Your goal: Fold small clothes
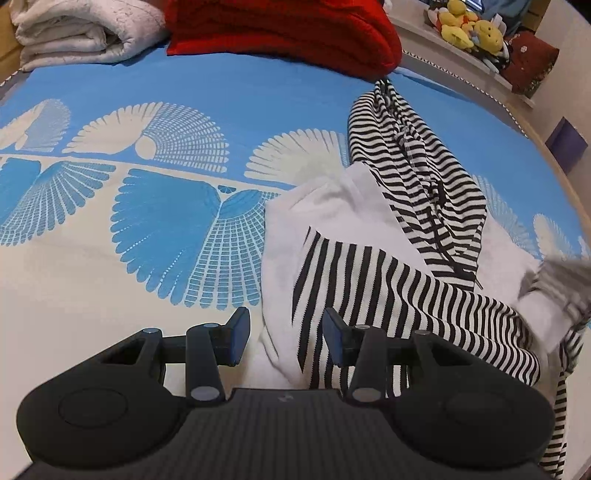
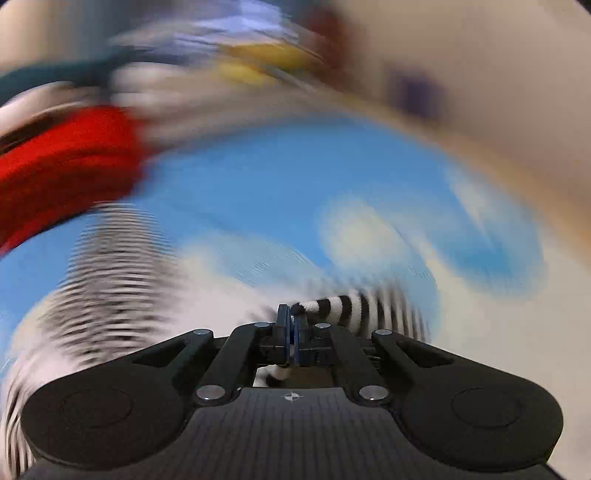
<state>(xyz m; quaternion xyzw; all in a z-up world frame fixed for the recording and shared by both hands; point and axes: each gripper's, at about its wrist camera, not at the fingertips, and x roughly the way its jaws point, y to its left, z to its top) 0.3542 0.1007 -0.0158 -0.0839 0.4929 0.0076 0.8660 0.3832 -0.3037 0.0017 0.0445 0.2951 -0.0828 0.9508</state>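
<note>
A black-and-white striped garment lies crumpled on the right side of the bed, over white fabric. My left gripper hovers over the near left edge of that white fabric. It is open, its blue pads well apart and pressing on nothing. In the right wrist view, heavily blurred, my right gripper is shut on a fold of the striped garment, which trails off to the right of the jaws. More striped cloth shows at the left. A grey blur sits at the garment's right edge.
The bedspread is blue and cream with fan patterns. A red knitted item and a folded white blanket lie at the far end. Yellow plush toys sit on a shelf beyond the bed's right edge.
</note>
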